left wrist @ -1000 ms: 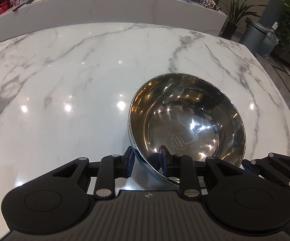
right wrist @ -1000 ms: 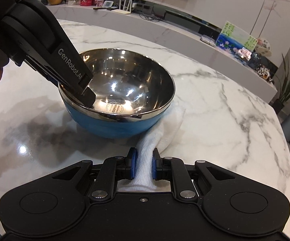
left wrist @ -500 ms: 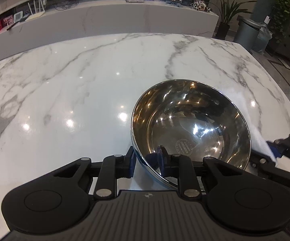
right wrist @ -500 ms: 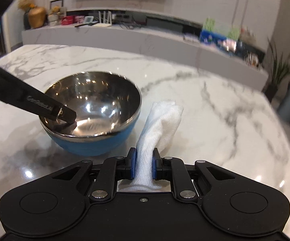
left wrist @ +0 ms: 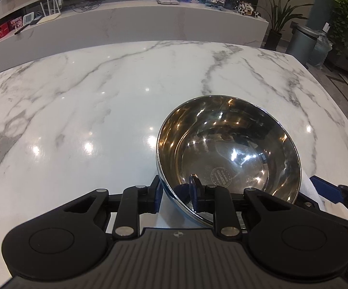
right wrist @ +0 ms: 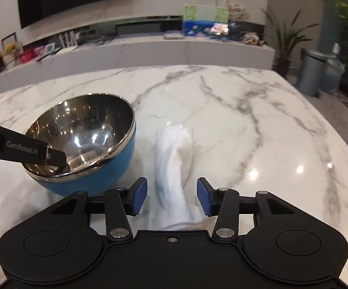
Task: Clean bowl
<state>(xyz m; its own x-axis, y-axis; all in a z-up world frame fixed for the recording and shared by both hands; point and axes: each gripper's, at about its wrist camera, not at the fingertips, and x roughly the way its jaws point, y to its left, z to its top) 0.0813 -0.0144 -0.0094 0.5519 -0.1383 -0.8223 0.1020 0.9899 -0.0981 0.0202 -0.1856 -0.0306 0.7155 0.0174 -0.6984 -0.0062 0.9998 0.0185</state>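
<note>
Two grippers are in my views. The left gripper (left wrist: 176,191) is clenched on the near rim of the bowl (left wrist: 229,154): one blue pad sits outside the wall and the other sits inside it. In the right wrist view I see the same finger reaching over the rim from the left, and the bowl stands tilted on its blue outer shell, with the steel inside turned toward the right.

The right gripper (right wrist: 171,197) is opening its jaws. The white cloth (right wrist: 174,166) lies between the pads, but neither pad presses on it; there is a gap on each side. The cloth is crumpled and rests on the marble table (right wrist: 258,125), just to the right of the bowl, with its far end a little apart from the blue wall.

Beyond the table I see a long white counter (left wrist: 125,24) with small items on it.
</note>
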